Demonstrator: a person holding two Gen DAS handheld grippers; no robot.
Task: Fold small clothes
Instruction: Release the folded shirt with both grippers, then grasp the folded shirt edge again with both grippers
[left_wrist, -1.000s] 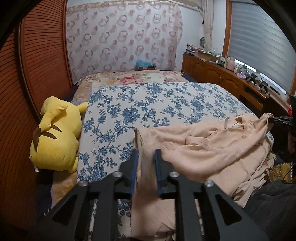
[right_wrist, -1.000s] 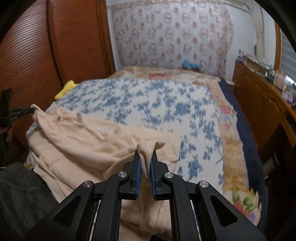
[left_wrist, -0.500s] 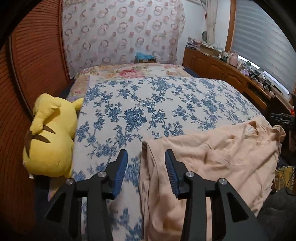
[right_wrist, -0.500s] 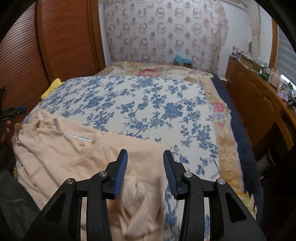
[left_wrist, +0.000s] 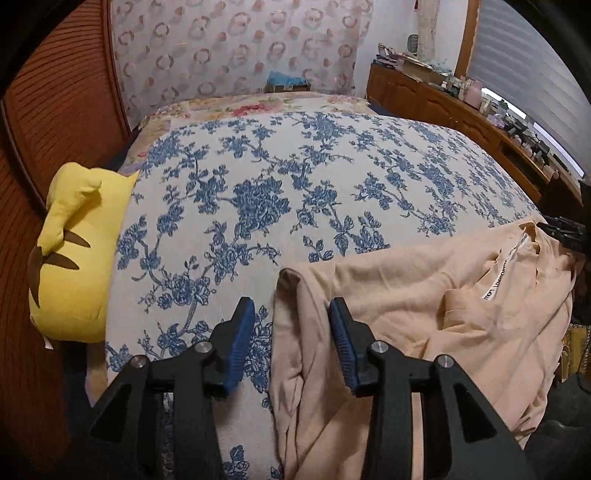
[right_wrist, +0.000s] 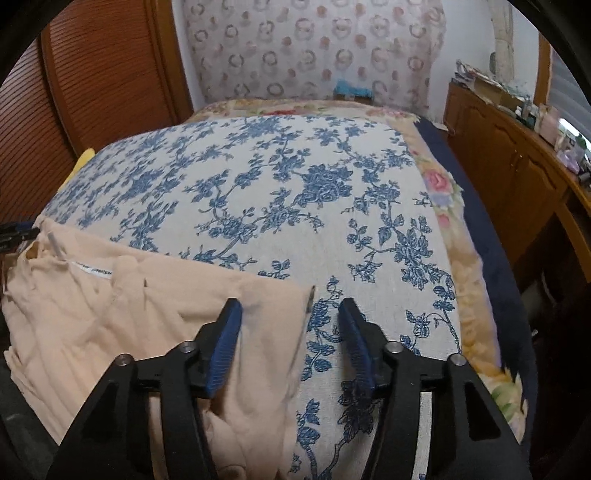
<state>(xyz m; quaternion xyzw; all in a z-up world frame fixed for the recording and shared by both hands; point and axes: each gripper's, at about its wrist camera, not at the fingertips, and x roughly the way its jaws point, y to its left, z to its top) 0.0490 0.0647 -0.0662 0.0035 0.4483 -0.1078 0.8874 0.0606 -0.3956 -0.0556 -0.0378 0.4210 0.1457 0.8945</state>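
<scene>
Peach cloth, a small garment (left_wrist: 424, 317), is spread across the near end of the bed (left_wrist: 295, 192) and spills over its front edge, with a white label strip showing near the far hem. Both tools hang just above it, each at one far corner. Left tool (left_wrist: 291, 332): jaws wide apart, nothing between the blue pads, the garment's left corner lying right under the gap. Right tool (right_wrist: 290, 334): same story, gaping and empty, the right corner and its straight side edge running between the fingers.

Looks to me like the laying-out step, cloth put down flat and no fold made yet. Next move, I'd say, wants a fresh pinch on an edge or corner and a carry across, and the rumples just right of the left tool may want smoothing first.

Room? Plenty ahead of both tools, bare blue-flowered bedspread all the way forward. Off to the left tool's left sits a yellow plush toy (left_wrist: 74, 258) at the bed's side, well apart from the cloth. Off to the right tool's right the bed edge drops to a dark gap before the wooden cabinets (right_wrist: 517, 147)
</scene>
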